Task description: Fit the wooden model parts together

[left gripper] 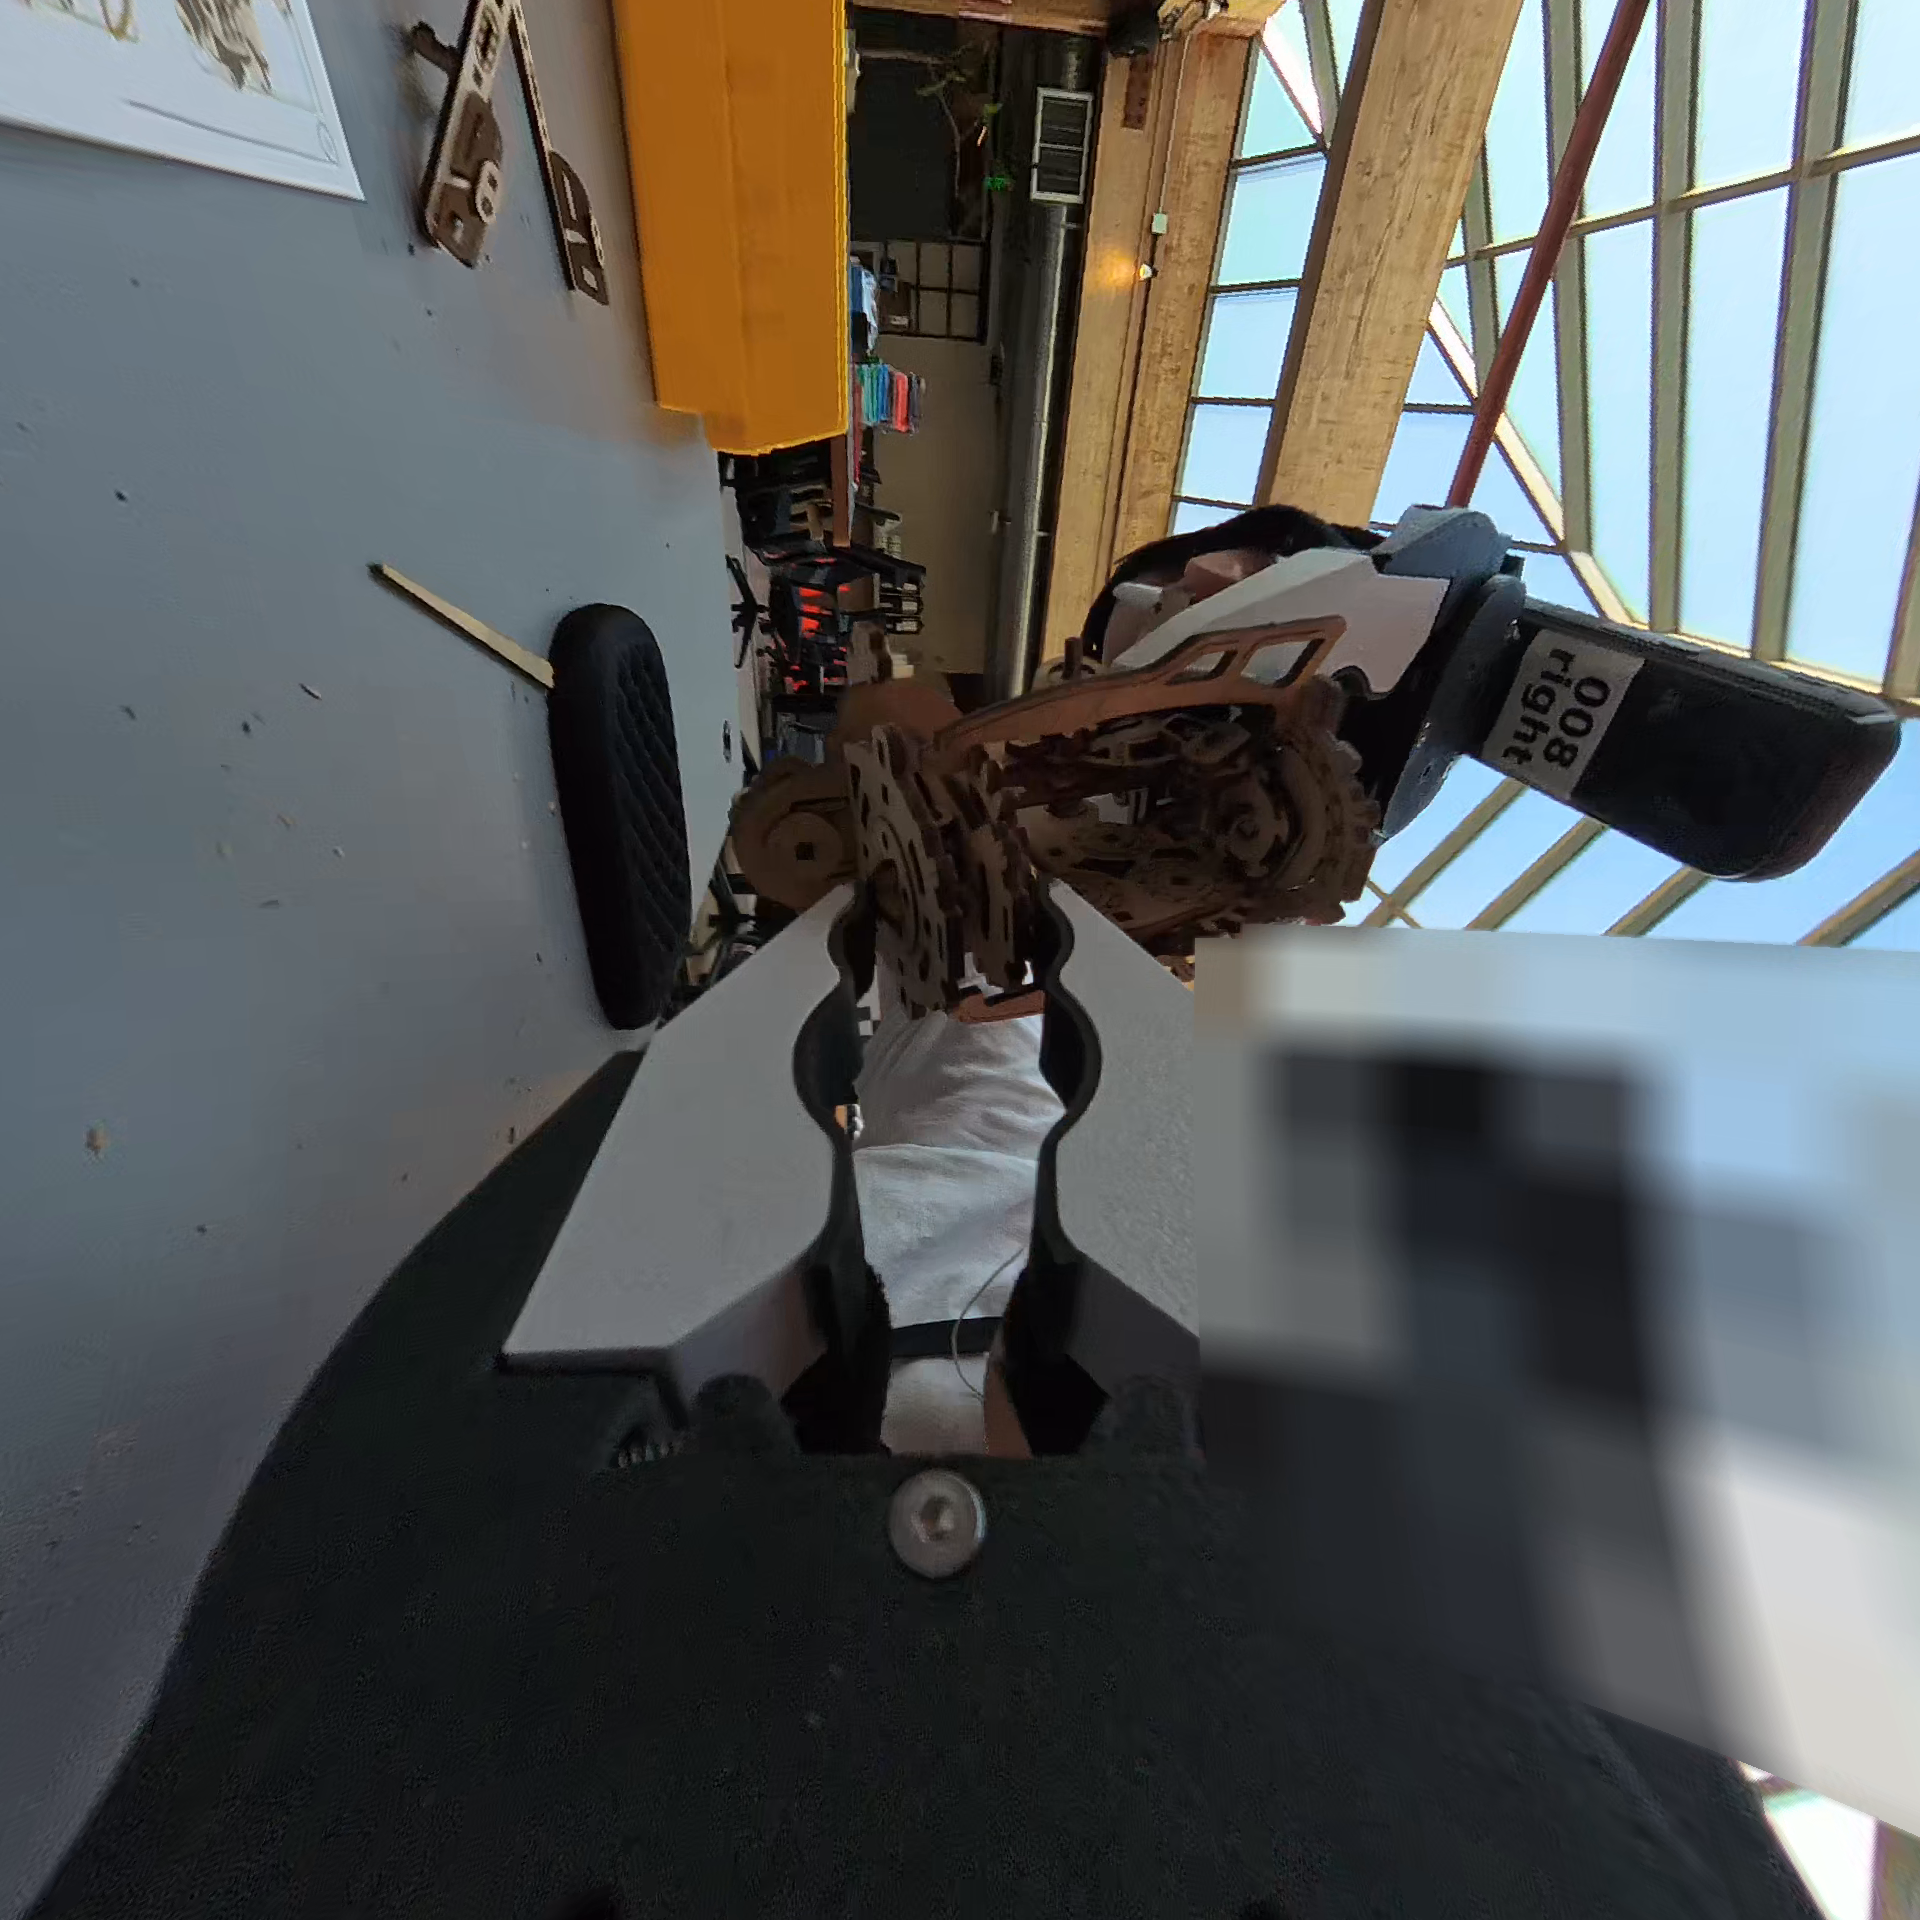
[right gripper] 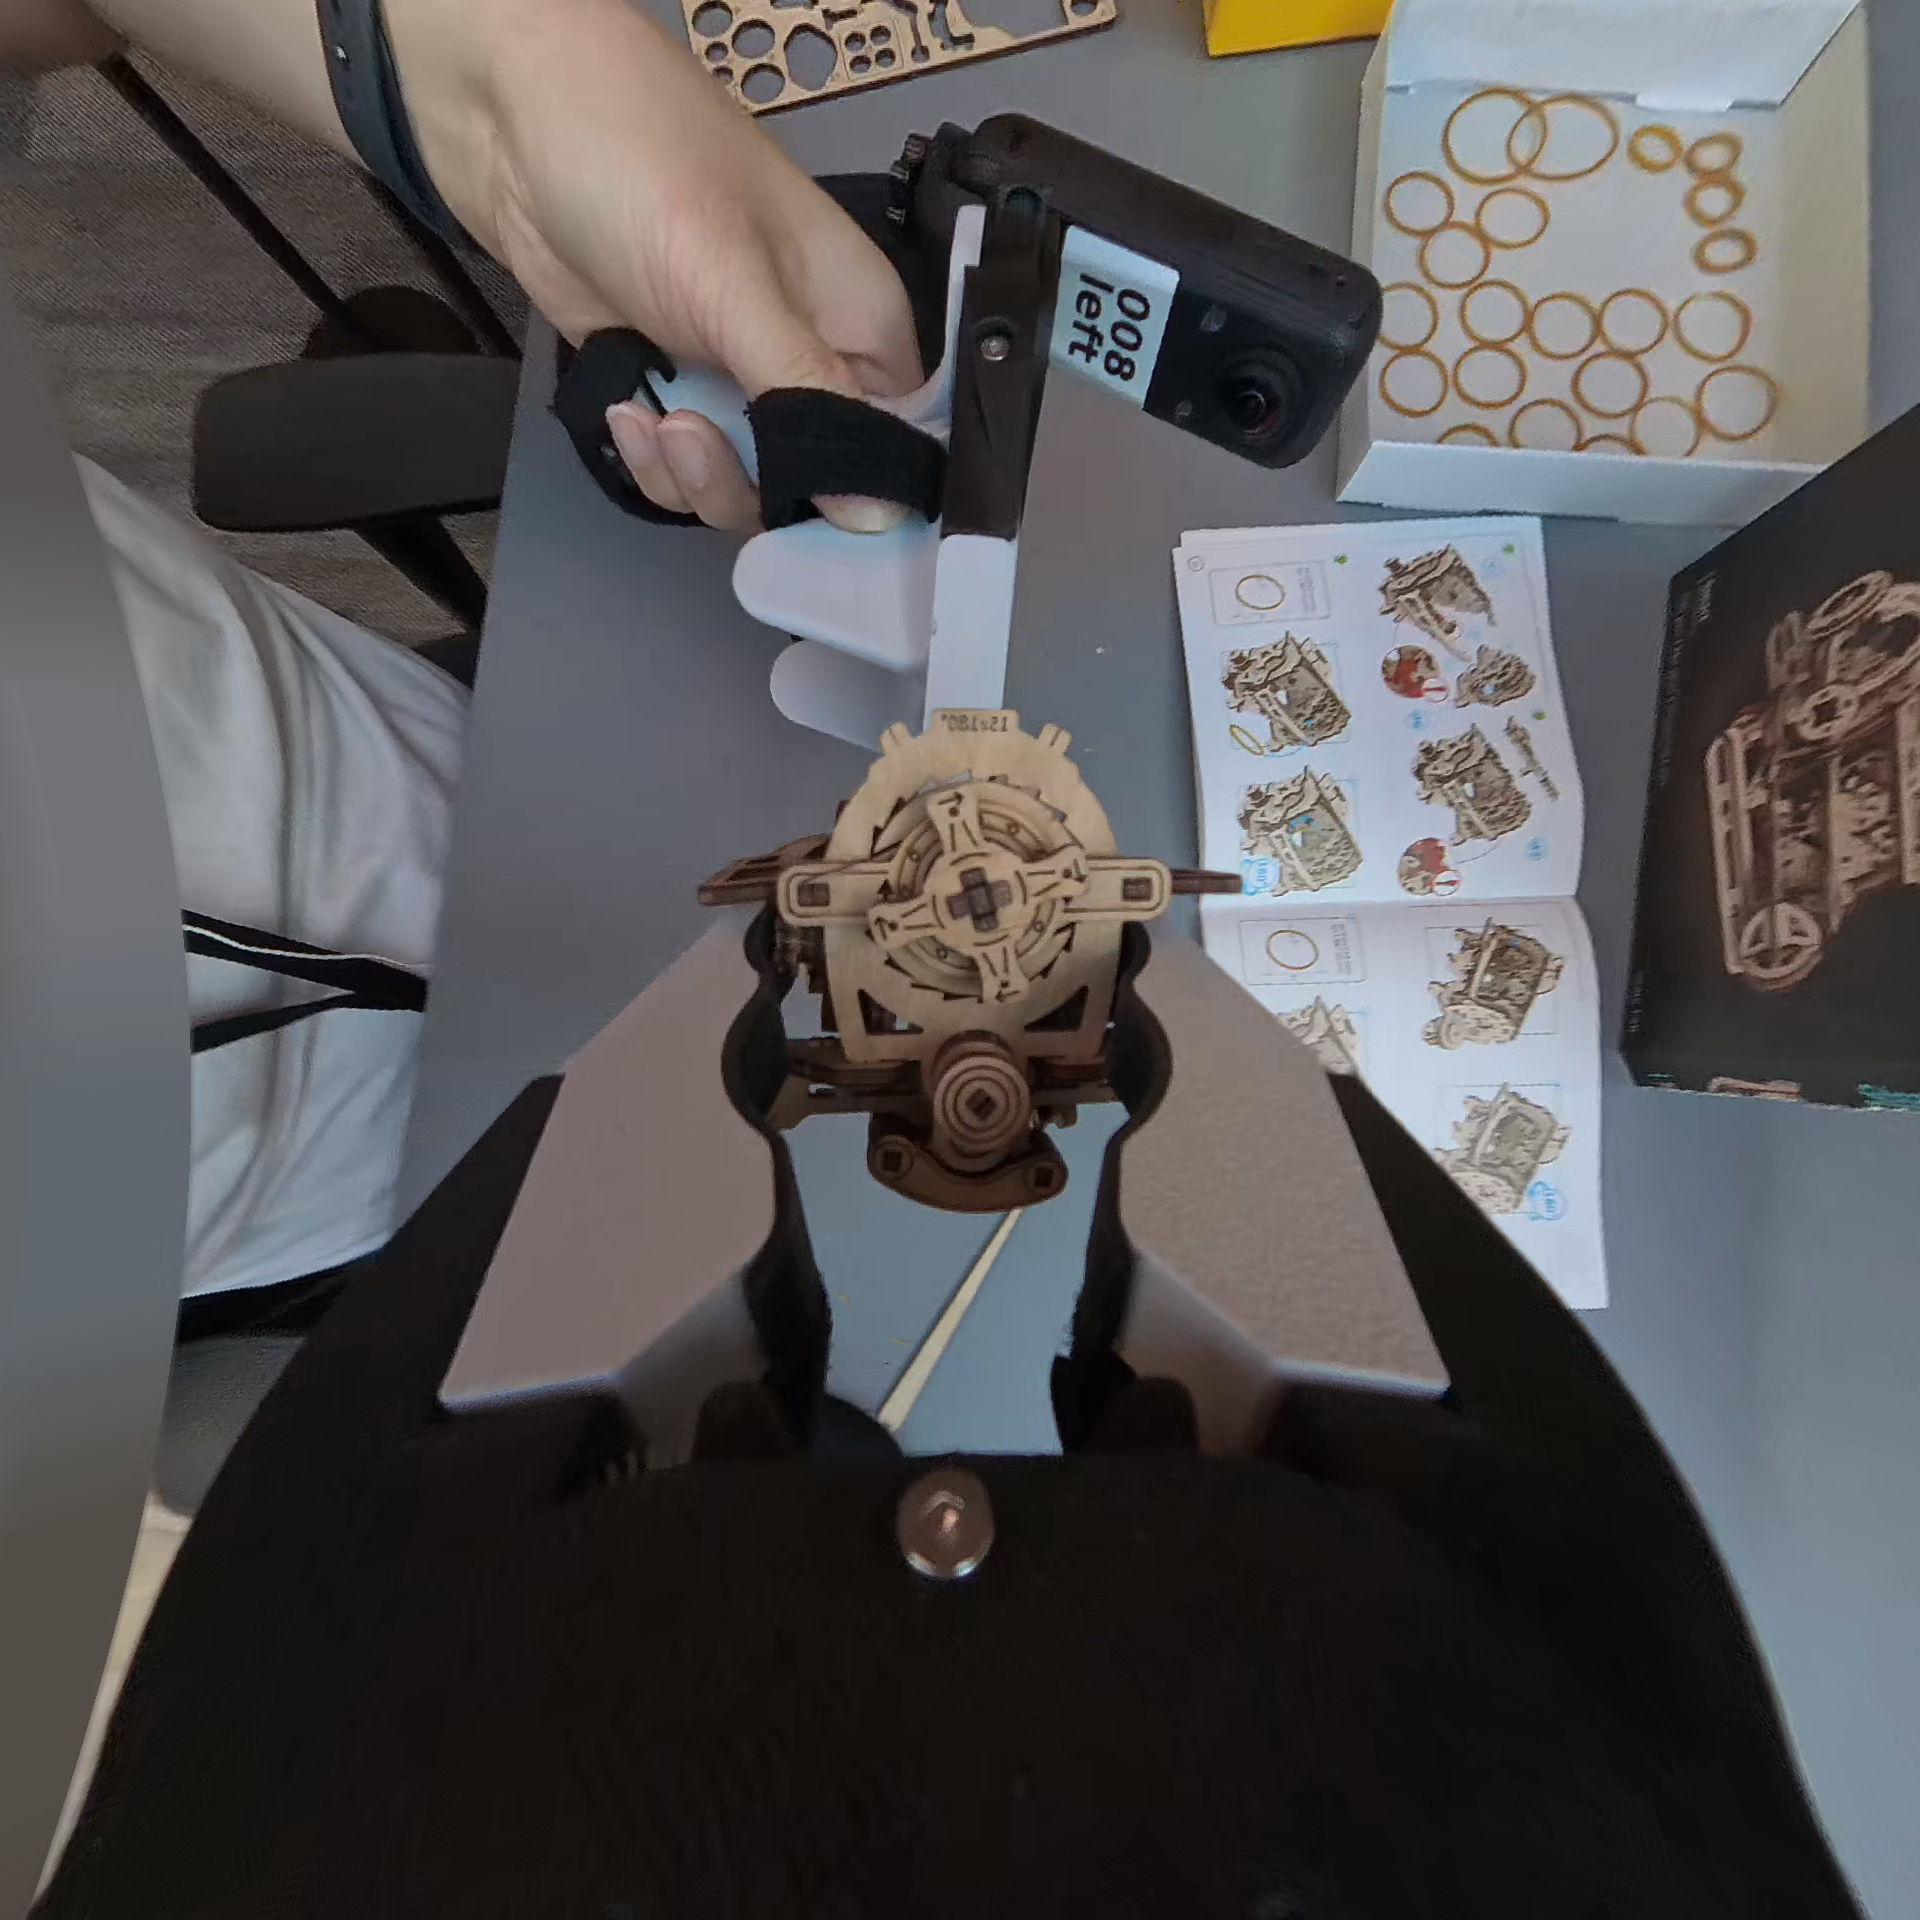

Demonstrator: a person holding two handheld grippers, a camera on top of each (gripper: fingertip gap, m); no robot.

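Observation:
A wooden gear model with a cross-shaped front piece hangs above the grey table. My right gripper is shut on its sides. In the left wrist view, my left gripper is shut on the toothed wheels at one end of the same model. One white finger of the right gripper clamps the far end. In the right wrist view, a hand holds the left gripper, which comes down onto the model's top edge.
An open instruction booklet, a white box of rubber bands and a dark kit box lie to the right. A punched wooden sheet lies at the far edge. A thin wooden stick lies under the model. A yellow box and loose wooden parts are also on the table. The grippers are tip to tip, or close to it.

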